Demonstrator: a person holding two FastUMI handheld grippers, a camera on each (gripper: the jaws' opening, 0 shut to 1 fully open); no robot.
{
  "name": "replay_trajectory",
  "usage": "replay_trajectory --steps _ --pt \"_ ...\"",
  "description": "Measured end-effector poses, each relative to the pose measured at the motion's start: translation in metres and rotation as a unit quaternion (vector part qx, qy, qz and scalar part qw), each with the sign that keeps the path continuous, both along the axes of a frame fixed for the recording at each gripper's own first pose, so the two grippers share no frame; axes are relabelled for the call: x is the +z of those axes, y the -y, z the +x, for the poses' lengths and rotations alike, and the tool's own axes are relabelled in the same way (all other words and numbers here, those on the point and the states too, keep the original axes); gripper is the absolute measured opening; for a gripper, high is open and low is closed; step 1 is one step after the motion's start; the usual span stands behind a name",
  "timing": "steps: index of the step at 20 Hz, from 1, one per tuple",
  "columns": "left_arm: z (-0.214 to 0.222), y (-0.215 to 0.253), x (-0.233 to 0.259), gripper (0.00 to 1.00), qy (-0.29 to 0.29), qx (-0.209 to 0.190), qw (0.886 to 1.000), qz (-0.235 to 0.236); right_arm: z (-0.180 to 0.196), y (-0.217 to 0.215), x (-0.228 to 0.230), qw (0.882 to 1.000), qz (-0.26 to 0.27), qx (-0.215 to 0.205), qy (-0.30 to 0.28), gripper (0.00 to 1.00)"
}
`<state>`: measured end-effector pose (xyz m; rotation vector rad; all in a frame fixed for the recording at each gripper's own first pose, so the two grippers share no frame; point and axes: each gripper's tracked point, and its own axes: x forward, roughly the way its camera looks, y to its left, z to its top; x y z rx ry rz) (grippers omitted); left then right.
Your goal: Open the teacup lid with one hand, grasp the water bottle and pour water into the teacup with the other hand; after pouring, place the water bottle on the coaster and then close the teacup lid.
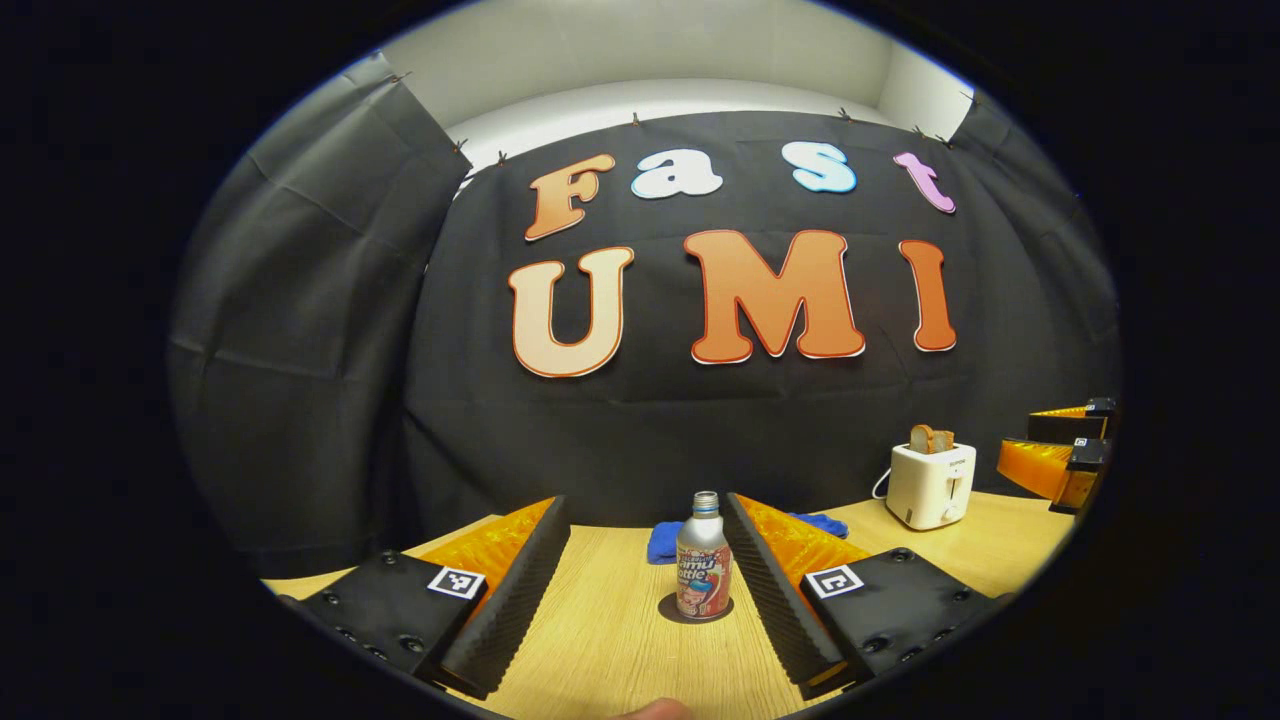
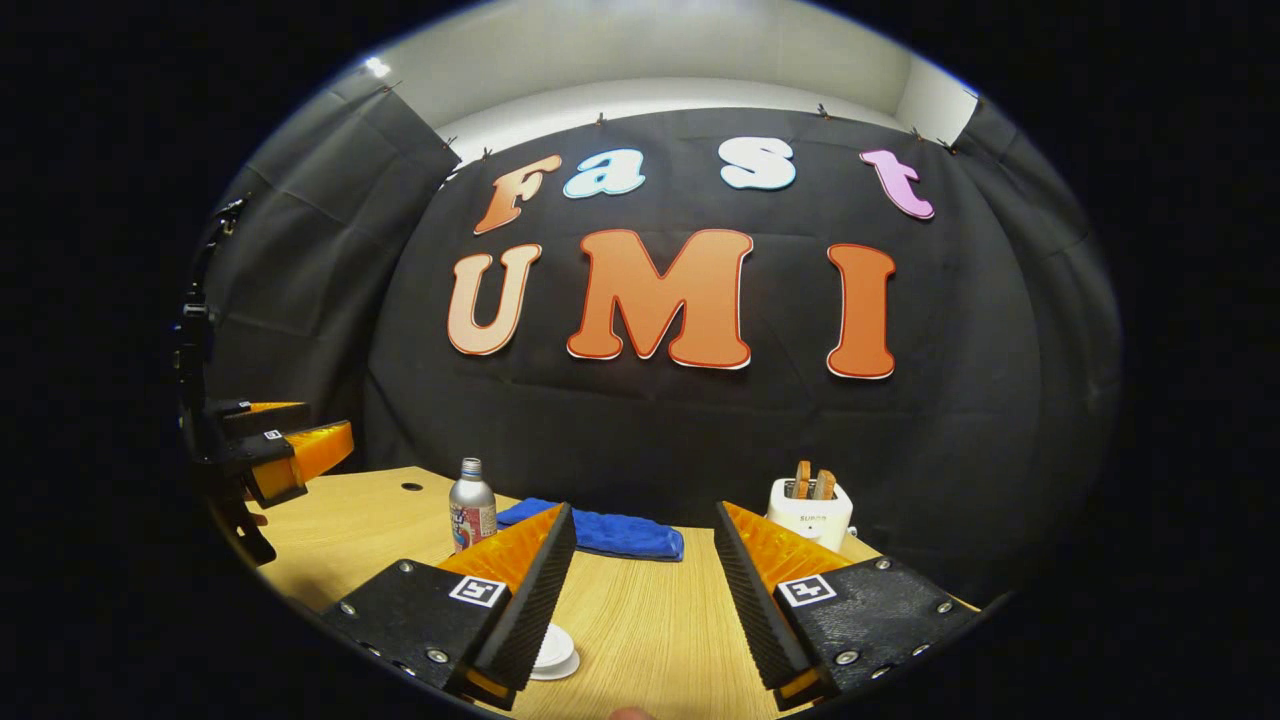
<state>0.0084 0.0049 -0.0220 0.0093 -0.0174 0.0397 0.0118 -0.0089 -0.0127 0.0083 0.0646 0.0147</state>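
Observation:
The water bottle (image 1: 703,560), a small metal one with a colourful label and no cap, stands upright on a dark round coaster (image 1: 672,608) on the wooden table (image 1: 610,640). My left gripper (image 1: 645,500) is open and the bottle stands ahead of it, near its right finger, untouched. In the right gripper view the bottle (image 2: 472,508) is at the left. My right gripper (image 2: 642,508) is open and holds nothing. A white round lid-like piece (image 2: 553,650) peeks out from under its left finger; the cup itself is hidden. Each gripper shows in the other's view, the right gripper (image 1: 1065,450) and the left gripper (image 2: 290,450).
A blue cloth (image 2: 600,532) lies behind the bottle near the wall. A white toaster (image 1: 930,485) with bread in its slots stands at the back right. The table has a small dark hole (image 2: 411,487) at its far left.

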Motion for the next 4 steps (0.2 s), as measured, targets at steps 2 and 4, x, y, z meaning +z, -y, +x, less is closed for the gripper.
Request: replay_trajectory --steps 2,4 --pt "0.0002 0.0009 -0.0013 0.97 0.000 0.001 1.000 -0.002 -0.0013 0.0000 -0.0005 1.000 0.002 0.001 0.000 0.83" --pt "-0.0003 0.0017 -0.0020 0.97 -0.001 0.001 1.000 -0.003 -0.0004 0.0006 -0.0006 1.000 0.003 0.001 0.000 0.83"
